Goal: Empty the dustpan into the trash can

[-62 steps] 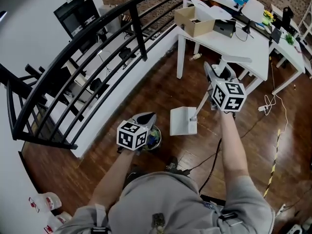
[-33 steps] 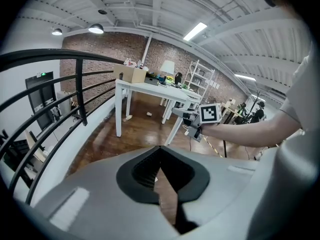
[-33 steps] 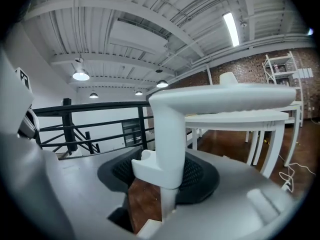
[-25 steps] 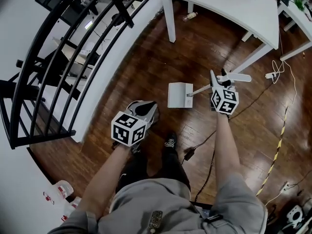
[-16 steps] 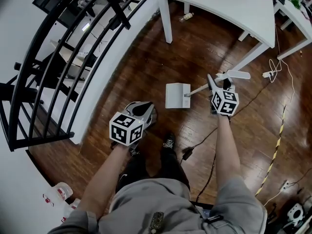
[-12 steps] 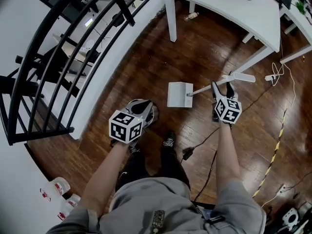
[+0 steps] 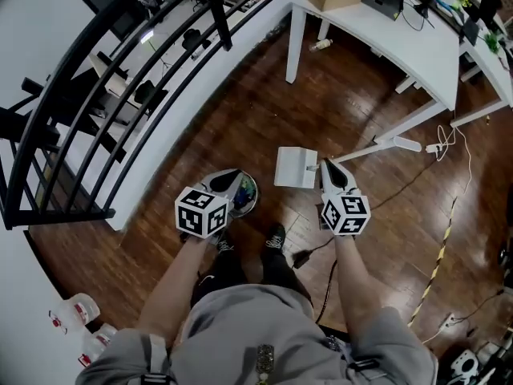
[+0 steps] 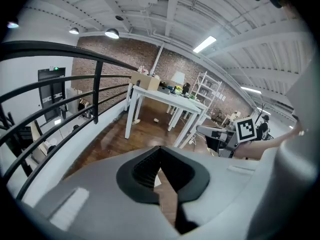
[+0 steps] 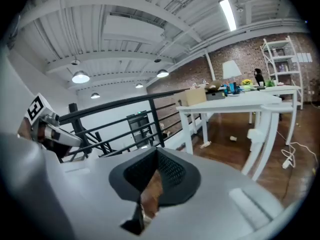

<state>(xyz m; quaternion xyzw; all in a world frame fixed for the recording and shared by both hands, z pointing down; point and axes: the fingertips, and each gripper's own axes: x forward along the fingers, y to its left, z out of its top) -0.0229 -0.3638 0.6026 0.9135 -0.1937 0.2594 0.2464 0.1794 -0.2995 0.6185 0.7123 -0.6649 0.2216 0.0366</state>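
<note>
Wood floor, centre: white plastic dustpan (image 7: 295, 168) lies ungripped, likely emptied; right hand-held gripper (image 7: 327, 171) just closed on nothing, left hand-held gripper (image 7: 232, 179) jaws together, empty.

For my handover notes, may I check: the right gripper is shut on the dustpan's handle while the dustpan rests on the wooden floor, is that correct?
Not quite: the right gripper has just closed its jaws, but on nothing; the right gripper view shows them shut and empty. The dustpan does rest on the wooden floor.
</note>
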